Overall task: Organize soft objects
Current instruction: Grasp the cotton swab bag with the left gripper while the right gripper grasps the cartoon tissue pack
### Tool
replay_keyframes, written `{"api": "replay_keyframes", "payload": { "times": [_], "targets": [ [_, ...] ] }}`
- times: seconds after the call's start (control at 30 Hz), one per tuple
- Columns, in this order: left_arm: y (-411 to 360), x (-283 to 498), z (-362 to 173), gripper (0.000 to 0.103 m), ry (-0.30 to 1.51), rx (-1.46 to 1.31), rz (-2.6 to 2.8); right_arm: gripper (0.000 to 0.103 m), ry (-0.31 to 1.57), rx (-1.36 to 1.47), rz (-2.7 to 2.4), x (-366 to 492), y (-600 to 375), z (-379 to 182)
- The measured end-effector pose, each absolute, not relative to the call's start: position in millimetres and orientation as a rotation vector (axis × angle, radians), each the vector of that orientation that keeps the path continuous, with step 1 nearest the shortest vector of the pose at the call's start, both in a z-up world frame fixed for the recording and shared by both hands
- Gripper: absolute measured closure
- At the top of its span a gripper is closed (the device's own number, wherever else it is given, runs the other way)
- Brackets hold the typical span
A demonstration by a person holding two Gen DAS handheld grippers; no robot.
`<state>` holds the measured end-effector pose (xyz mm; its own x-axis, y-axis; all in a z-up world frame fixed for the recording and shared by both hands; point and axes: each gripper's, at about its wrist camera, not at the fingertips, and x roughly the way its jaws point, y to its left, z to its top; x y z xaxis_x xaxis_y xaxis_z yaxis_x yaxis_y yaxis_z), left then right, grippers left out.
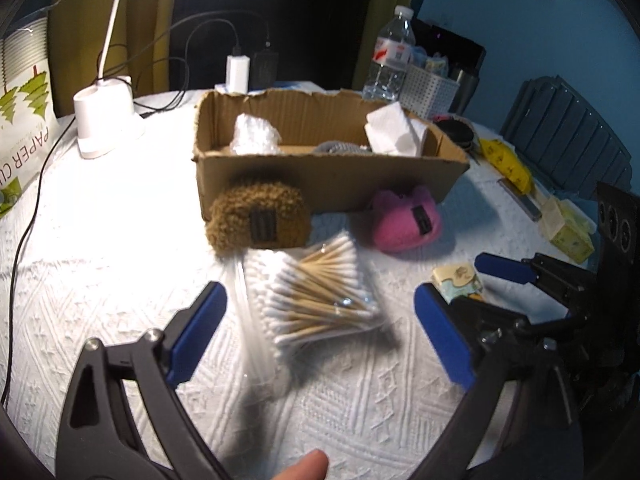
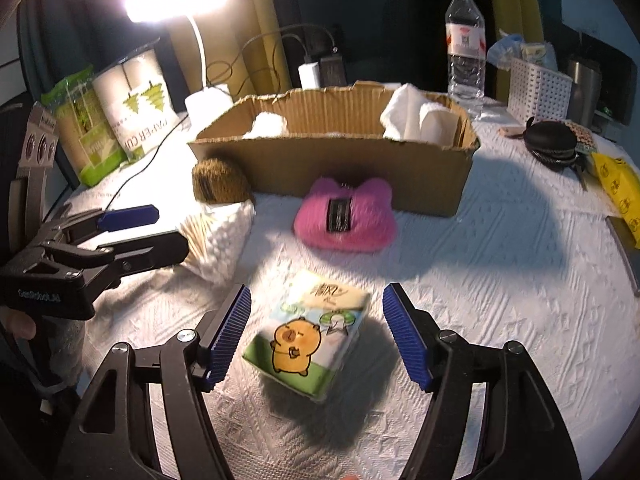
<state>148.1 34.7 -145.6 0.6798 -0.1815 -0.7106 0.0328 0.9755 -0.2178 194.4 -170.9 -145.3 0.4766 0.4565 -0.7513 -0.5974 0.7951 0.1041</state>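
Observation:
My left gripper is open, its jaws on either side of a clear bag of cotton swabs lying on the white cloth. My right gripper is open around a tissue pack with a cartoon animal, not touching it. A brown fuzzy pouch and a pink fuzzy pouch lie against the front of a cardboard box. The box holds white tissues and a white plastic bundle. The left gripper also shows in the right wrist view, and the swab bag beside it.
A lamp base with cables, a paper cup pack, a water bottle, a white basket, a black zip case and a yellow pack ring the table.

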Motion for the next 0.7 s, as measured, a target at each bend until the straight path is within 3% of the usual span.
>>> {"api": "replay_keyframes", "payload": {
  "times": [0.33,0.5,0.6,0.7],
  "targets": [
    [21,172,-165,0.007,0.913,-0.142,-0.057,0.031,0.939,-0.186,0.685,202,-174,-158],
    [22,178,-172,0.008,0.936,-0.142,-0.048,0.039,0.944,-0.16,0.711,204,-177,-158],
    [20,176,-171,0.026,0.921,-0.131,-0.059,0.042,0.942,-0.145,0.719,205,-179,-157],
    [17,174,-167,0.031,0.916,-0.133,-0.096,0.043,0.932,-0.151,0.718,205,-180,-154]
  ]
}}
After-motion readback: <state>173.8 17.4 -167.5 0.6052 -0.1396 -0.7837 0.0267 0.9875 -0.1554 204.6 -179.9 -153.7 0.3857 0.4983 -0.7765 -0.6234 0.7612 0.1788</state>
